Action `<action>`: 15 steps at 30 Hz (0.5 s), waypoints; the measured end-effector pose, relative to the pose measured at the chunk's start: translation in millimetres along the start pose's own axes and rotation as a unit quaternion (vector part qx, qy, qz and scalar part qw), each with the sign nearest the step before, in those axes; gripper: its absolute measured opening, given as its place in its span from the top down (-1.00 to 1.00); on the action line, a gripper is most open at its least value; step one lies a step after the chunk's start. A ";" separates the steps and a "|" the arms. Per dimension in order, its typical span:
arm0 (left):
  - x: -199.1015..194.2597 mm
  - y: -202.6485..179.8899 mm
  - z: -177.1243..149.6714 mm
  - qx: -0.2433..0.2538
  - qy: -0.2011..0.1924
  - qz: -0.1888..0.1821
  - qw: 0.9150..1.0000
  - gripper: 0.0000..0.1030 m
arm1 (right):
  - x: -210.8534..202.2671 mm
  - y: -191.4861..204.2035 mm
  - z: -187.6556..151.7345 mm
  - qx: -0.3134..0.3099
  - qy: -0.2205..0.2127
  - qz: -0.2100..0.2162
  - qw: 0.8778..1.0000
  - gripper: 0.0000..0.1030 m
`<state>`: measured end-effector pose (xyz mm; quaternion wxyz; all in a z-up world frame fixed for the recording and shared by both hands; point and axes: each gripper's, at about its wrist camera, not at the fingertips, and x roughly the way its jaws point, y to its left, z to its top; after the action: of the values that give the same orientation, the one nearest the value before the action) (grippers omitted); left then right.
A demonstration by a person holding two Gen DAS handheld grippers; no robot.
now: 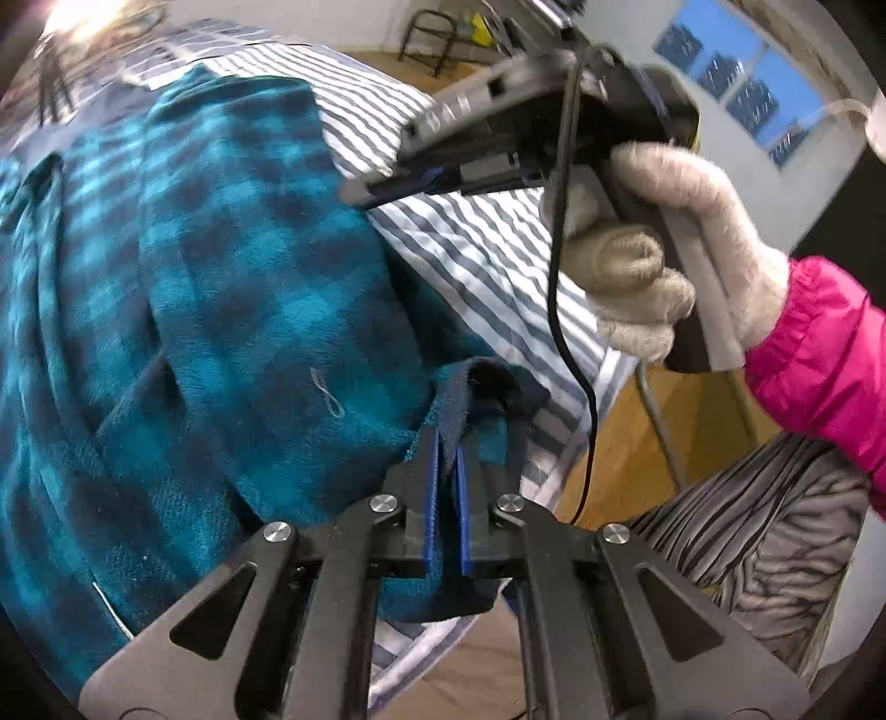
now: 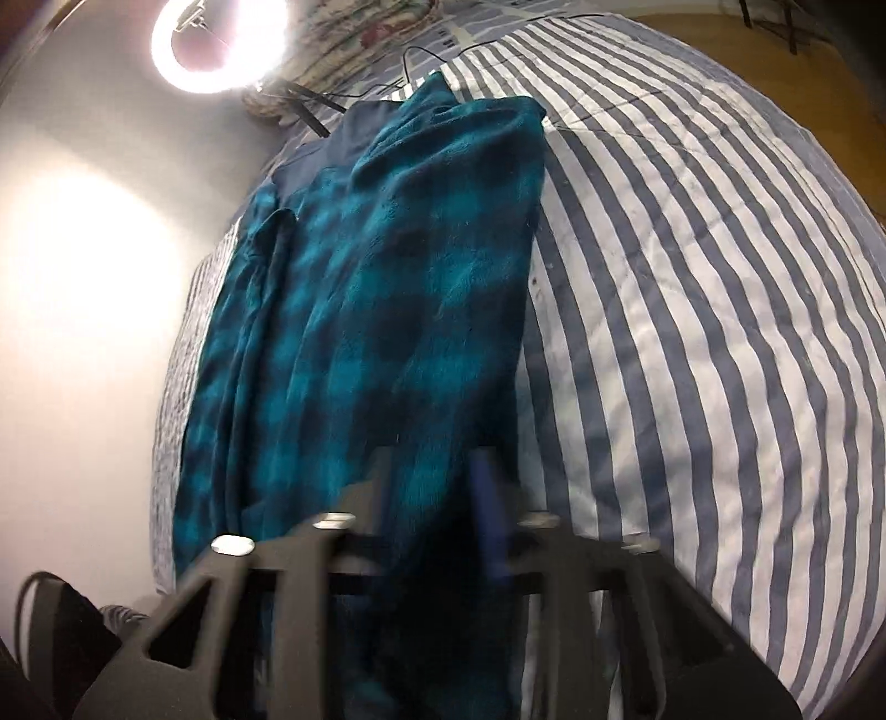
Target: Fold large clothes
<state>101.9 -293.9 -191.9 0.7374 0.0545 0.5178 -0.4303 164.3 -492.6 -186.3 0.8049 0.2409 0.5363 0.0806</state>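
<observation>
Nearest the left camera, the left tool (image 1: pixel 449 443) is pinching a dark-hemmed edge of the teal plaid fleece garment (image 1: pixel 232 266), its blue-lined fingers pressed almost together around the fold. The garment is plush, checked in teal and navy, and is lying in long folds along the striped bed cover (image 1: pixel 498 260). Beyond, a gloved hand (image 1: pixel 664 266) is gripping the right tool (image 1: pixel 365 194), which is hovering over the cover beside the garment. In the right view, the right tool (image 2: pixel 437 476) is blurred, with fleece bunching between its fingers; I cannot tell whether it is gripping. A ring light (image 2: pixel 219 44) is glowing beyond.
</observation>
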 end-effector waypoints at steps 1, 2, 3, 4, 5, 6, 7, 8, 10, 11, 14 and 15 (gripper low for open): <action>-5.3 4.4 -0.8 -0.011 -0.008 -0.006 1.000 0.95 | 2.4 0.4 1.9 -0.004 0.003 -0.004 1.000 0.97; -10.4 8.3 -1.0 -0.019 -0.015 -0.010 1.000 0.95 | 3.9 2.9 3.9 -0.016 0.000 -0.020 1.000 0.97; -19.7 10.9 -2.6 -0.028 -0.026 -0.019 0.999 0.95 | 4.4 6.3 5.8 -0.028 -0.004 -0.035 0.999 0.99; -29.7 10.7 -5.2 -0.031 -0.035 -0.029 0.998 0.96 | 4.0 10.0 9.0 -0.037 -0.009 -0.046 0.998 1.00; -38.9 9.0 -7.3 -0.028 -0.043 -0.036 0.998 0.96 | 1.3 11.3 11.3 -0.040 -0.016 -0.046 0.998 1.00; -44.6 8.3 -9.0 -0.023 -0.049 -0.039 0.998 0.96 | -2.3 11.1 14.2 -0.039 -0.024 -0.041 0.998 1.00; -51.7 5.2 -10.4 -0.017 -0.056 -0.043 0.997 0.96 | -8.9 10.6 18.4 -0.031 -0.038 -0.036 0.998 1.00; -58.5 1.0 -11.8 -0.010 -0.065 -0.044 0.997 0.96 | -13.5 9.8 22.0 -0.028 -0.047 -0.036 0.998 1.00; -65.1 -3.6 -11.5 -0.004 -0.074 -0.042 0.996 0.96 | -24.8 6.6 29.3 -0.025 -0.072 -0.029 0.997 1.00; -67.3 -2.6 -10.4 -0.005 -0.079 -0.043 0.996 0.96 | -29.3 4.2 31.1 -0.024 -0.077 -0.032 0.996 1.00; -74.4 2.8 -8.2 -0.028 -0.096 -0.054 0.994 0.96 | -24.4 -13.2 36.9 0.020 -0.052 -0.004 0.998 0.68; -76.6 5.7 -7.3 -0.034 -0.102 -0.058 0.993 0.96 | -18.7 -20.7 37.3 0.038 -0.040 0.010 0.998 0.30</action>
<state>93.4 -242.2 -135.3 0.7613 -0.0447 0.4568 -0.4579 187.6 -529.2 -169.2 0.8148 0.2801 0.5041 0.0587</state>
